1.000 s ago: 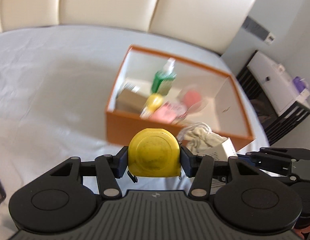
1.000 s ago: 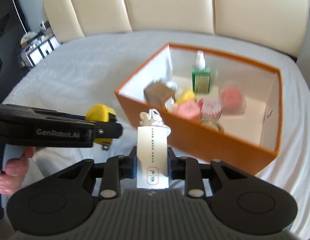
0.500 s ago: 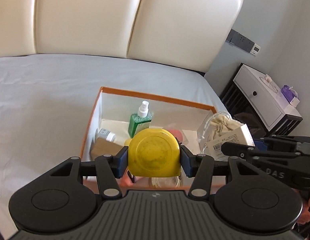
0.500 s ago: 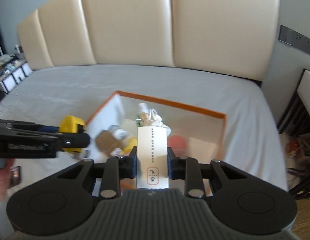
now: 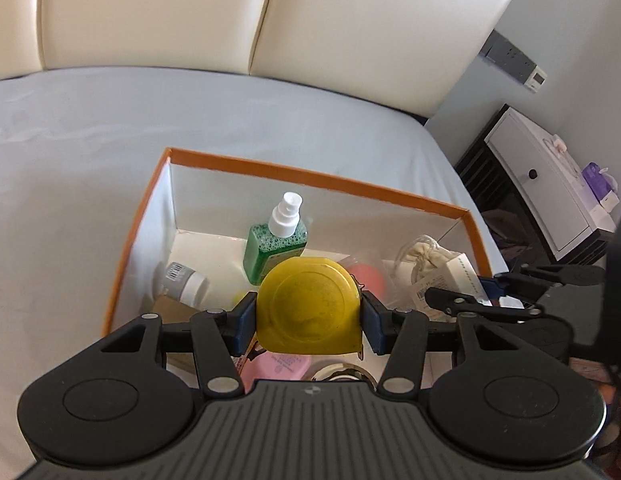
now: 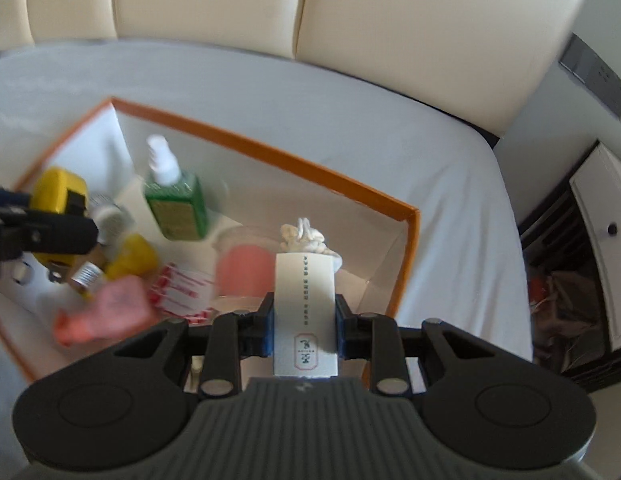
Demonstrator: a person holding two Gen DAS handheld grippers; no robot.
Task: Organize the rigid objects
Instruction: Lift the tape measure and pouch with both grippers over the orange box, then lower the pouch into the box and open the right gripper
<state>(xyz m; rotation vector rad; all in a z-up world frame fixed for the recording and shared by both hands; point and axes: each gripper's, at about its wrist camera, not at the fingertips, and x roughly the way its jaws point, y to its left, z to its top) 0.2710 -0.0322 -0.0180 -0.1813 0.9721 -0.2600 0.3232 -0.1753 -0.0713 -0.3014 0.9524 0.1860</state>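
Observation:
My left gripper (image 5: 308, 316) is shut on a yellow tape measure (image 5: 308, 306) and hangs over the near left part of an orange box (image 5: 310, 176) with white inner walls. My right gripper (image 6: 304, 330) is shut on a white card box (image 6: 304, 312) topped by a small cream drawstring pouch (image 6: 304, 238), above the box's right half. In the right wrist view the tape measure (image 6: 60, 188) shows at the left, in the left gripper's fingers (image 6: 46, 232). In the left wrist view the card box (image 5: 450, 276) shows at the right.
Inside the orange box stand a green spray bottle (image 5: 276, 242), a small white jar (image 5: 182, 284), a pink round item (image 6: 244, 266), a pink tube (image 6: 106, 312) and a yellow item (image 6: 132, 258). The box lies on a grey bed sheet (image 5: 70, 160); a cream headboard (image 5: 270, 20) behind, a nightstand (image 5: 550, 192) right.
Both grippers have come forward from the sheet in front of the orange box to above its inside, each keeping its load. The box contents now lie directly below them.

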